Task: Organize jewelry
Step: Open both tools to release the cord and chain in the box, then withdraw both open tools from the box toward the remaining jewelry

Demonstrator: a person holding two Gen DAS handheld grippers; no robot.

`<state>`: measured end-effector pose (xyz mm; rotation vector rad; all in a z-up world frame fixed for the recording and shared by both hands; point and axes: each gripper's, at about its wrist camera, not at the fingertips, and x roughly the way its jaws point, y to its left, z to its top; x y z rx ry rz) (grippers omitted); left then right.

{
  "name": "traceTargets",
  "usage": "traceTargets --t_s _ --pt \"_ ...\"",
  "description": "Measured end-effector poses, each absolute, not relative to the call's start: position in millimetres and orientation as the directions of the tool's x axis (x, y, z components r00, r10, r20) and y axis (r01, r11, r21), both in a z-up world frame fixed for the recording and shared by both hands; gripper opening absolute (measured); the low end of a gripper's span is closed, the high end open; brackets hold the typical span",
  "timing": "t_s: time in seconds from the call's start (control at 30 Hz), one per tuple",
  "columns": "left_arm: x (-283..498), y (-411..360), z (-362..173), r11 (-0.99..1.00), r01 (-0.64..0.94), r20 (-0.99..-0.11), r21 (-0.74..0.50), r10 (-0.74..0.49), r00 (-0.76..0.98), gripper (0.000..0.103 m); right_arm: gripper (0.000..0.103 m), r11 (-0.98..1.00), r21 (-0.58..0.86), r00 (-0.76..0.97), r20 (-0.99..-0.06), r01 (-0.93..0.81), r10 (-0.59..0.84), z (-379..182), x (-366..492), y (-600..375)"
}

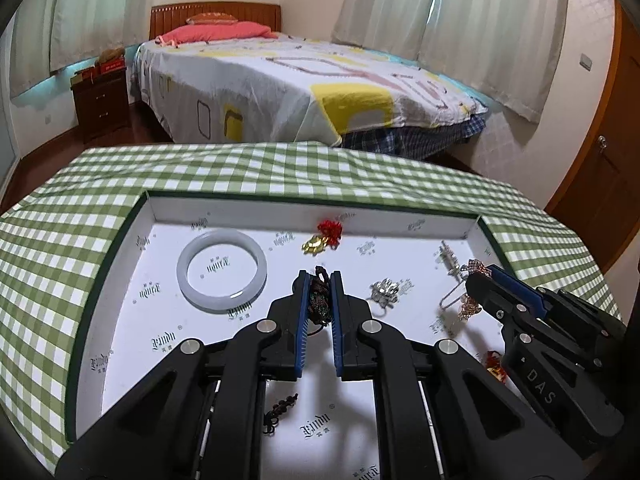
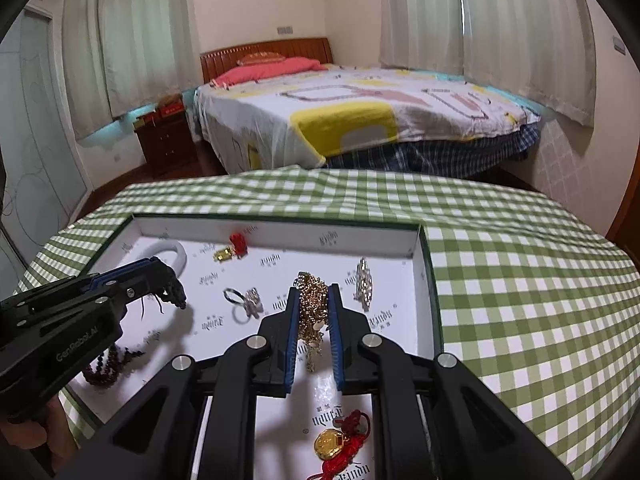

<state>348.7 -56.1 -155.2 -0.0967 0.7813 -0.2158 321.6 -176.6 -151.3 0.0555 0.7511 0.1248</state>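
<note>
Over the shallow white cardboard tray (image 1: pixel 120 320) on the green-checked table (image 1: pixel 60 248), the left gripper (image 1: pixel 319 284) has its jaws pinching a dark braided cord bracelet (image 1: pixel 320 300), while the right gripper (image 2: pixel 315 294) has its jaws pinching a bunched gold chain necklace (image 2: pixel 311 312); a pale jade bangle (image 1: pixel 222 270), a silver ring (image 2: pixel 246 302) and a red-tasselled gold charm (image 1: pixel 322 240) lie on the tray floor

Both wrist views angled down, close over white tray (image 1: pixel 120 248), bed (image 2: pixel 360 120) behind; shared.
</note>
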Motion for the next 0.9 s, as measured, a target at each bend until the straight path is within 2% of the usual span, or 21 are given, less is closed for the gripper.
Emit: traceTargets --t_s 0.3,0.47,0.5,0.6,0.67,0.8,0.9 --pt "354.7 -55.4 -166.9 0.977 0.143 -0.721 -0.159 -0.214 0.659 0.012 0.015 0.992 0.094 0.681 -0.721 -0.087 0.128 -160.1 328.6 -173.8" --pt "355.3 -55.2 -168.1 0.979 0.134 -0.724 -0.151 -0.202 0.66 0.027 0.016 0.992 0.094 0.672 -0.73 -0.084 0.126 -163.1 330.1 -174.6" --pt "354.6 -55.1 -168.4 0.979 0.133 -0.724 -0.152 -0.202 0.659 0.028 0.016 0.992 0.094 0.673 -0.729 -0.082 0.125 -162.9 330.1 -175.0" --pt "354.3 -56.4 -167.5 0.98 0.133 -0.727 -0.145 -0.197 0.658 0.034 0.026 0.992 0.096 0.673 -0.729 -0.08 0.125 -162.6 329.9 -175.6" --pt "353.4 -56.9 -165.4 0.981 0.13 -0.722 -0.143 -0.194 0.664 0.056 0.033 0.993 0.092 0.675 -0.728 -0.078 0.121 -162.1 328.9 -175.6" --pt "350.3 -56.5 -159.9 0.981 0.135 -0.709 -0.137 -0.192 0.678 0.058 0.045 0.994 0.087 0.684 -0.721 -0.07 0.111 -160.1 326.9 -176.2" --pt "347.9 -56.2 -155.9 0.984 0.132 -0.703 -0.121 -0.179 0.689 0.064 0.055 0.994 0.086 0.691 -0.715 -0.063 0.105 -158.7 324.4 -177.3"
